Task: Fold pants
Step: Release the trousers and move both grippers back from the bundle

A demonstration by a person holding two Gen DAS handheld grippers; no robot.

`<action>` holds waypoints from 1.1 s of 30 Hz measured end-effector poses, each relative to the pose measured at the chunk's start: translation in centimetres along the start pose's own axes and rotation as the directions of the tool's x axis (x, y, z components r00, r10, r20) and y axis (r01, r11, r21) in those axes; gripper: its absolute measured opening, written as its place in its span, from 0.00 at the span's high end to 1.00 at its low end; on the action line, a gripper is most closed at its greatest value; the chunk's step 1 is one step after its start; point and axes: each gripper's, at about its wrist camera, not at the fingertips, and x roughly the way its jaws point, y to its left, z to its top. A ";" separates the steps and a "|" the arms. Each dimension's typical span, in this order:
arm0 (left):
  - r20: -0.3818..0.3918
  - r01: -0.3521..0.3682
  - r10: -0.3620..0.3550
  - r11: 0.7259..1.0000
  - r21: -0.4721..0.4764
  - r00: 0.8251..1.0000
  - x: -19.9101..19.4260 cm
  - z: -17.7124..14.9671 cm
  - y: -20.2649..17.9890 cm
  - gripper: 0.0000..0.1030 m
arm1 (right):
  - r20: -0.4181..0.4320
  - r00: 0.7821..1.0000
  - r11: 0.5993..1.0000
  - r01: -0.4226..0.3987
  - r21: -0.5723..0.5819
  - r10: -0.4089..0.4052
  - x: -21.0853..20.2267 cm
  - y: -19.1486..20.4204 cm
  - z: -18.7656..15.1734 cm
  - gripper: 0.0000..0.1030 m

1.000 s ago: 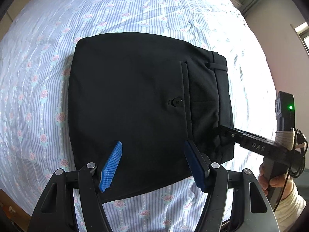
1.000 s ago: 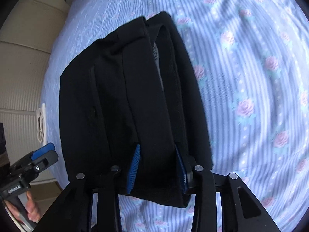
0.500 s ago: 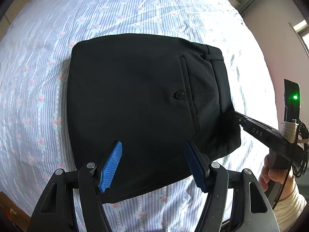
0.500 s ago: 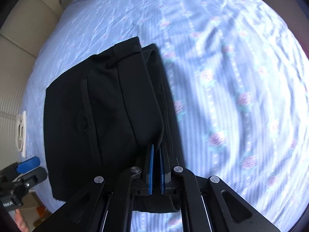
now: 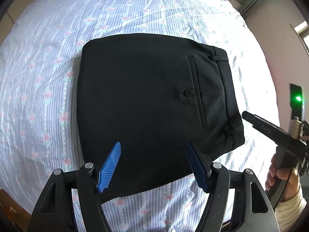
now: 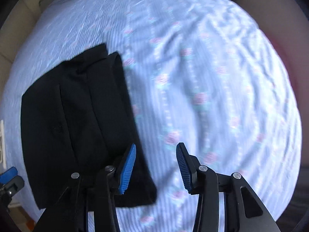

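Observation:
The black pants [image 5: 150, 104] lie folded into a compact rectangle on the bed, back pocket and button facing up, waistband to the right. My left gripper [image 5: 153, 154] is open and empty, hovering over the near edge of the pants. In the right wrist view the folded pants [image 6: 77, 123] lie at the left. My right gripper [image 6: 156, 154] is open and empty, its left finger over the waistband corner, its right finger over the sheet. The right gripper also shows in the left wrist view [image 5: 270, 129], just off the waistband corner.
The bed is covered by a blue striped sheet with pink roses [image 5: 135, 9], wrinkled toward the far side [image 6: 222, 67]. A wall and a window lie to the right [image 5: 289, 38]. A wooden edge shows at the lower left [image 5: 11, 208].
My right gripper closed on the waistband corner, then opened, let go and drew back to the right. The pants now lie flat. The left gripper rose slightly.

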 end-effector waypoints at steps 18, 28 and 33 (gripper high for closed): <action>0.238 -0.020 0.012 0.999 0.031 0.971 -14.2 -8.9 7.0 0.24 | 0.188 0.937 0.956 -0.291 -0.042 0.294 -15.0 7.7 -12.3 0.30; 0.268 -0.015 -0.036 0.982 0.186 0.963 -18.3 -10.6 14.4 0.22 | 0.268 0.925 0.950 -0.302 0.081 0.271 -18.7 15.0 -18.4 0.30; 0.264 0.035 -0.131 0.941 0.337 0.956 -19.9 -9.1 18.4 0.21 | 0.340 0.920 0.921 -0.289 0.261 0.193 -20.2 18.3 -21.8 0.27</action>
